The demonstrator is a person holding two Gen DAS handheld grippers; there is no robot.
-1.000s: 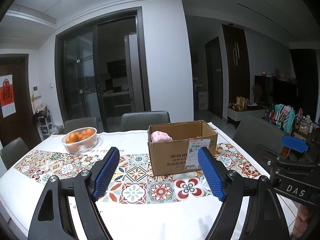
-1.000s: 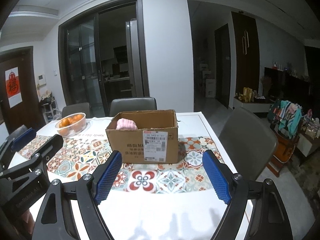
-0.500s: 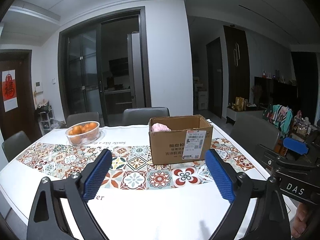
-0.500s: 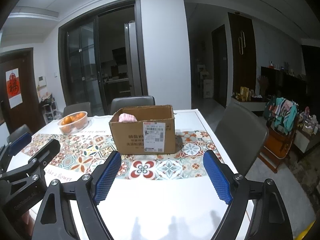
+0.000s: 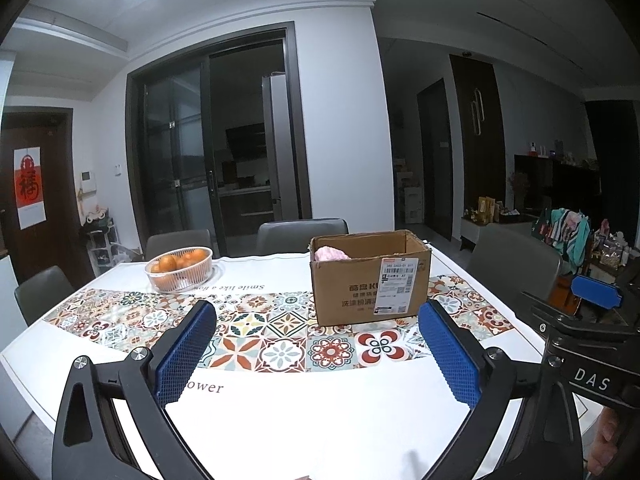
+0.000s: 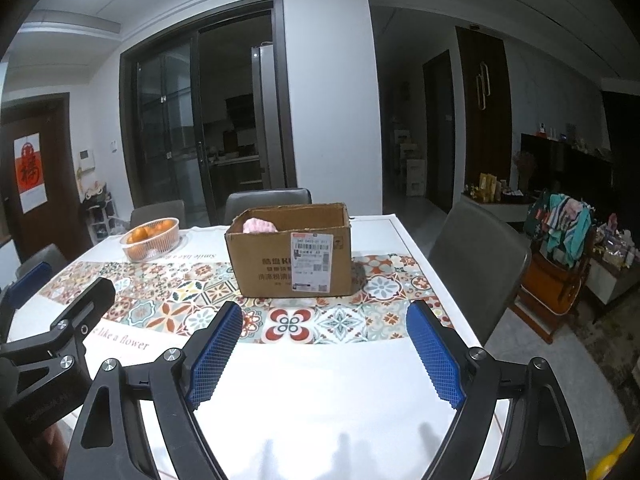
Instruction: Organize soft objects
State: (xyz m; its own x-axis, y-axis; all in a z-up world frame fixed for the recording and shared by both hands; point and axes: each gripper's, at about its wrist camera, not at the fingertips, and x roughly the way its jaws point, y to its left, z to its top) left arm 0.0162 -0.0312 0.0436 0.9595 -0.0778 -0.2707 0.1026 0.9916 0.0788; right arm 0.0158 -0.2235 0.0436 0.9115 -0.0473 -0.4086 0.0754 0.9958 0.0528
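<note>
A brown cardboard box [image 5: 370,276] [image 6: 290,254] stands open on the tiled table runner. A pink soft object [image 5: 331,254] [image 6: 259,225] lies inside it at the left end. My left gripper [image 5: 316,320] is open and empty, held above the near table edge, well short of the box. My right gripper [image 6: 325,318] is open and empty, also near the front edge. Each gripper shows at the side of the other's view.
A white basket of oranges [image 5: 179,268] [image 6: 151,238] stands at the far left of the table [image 5: 280,420]. Grey chairs [image 6: 476,264] surround the table. A rack of clothes [image 6: 564,228] is at the right.
Both grippers have drawn back from the box, which now looks smaller and farther. The jaws stay open and empty.
</note>
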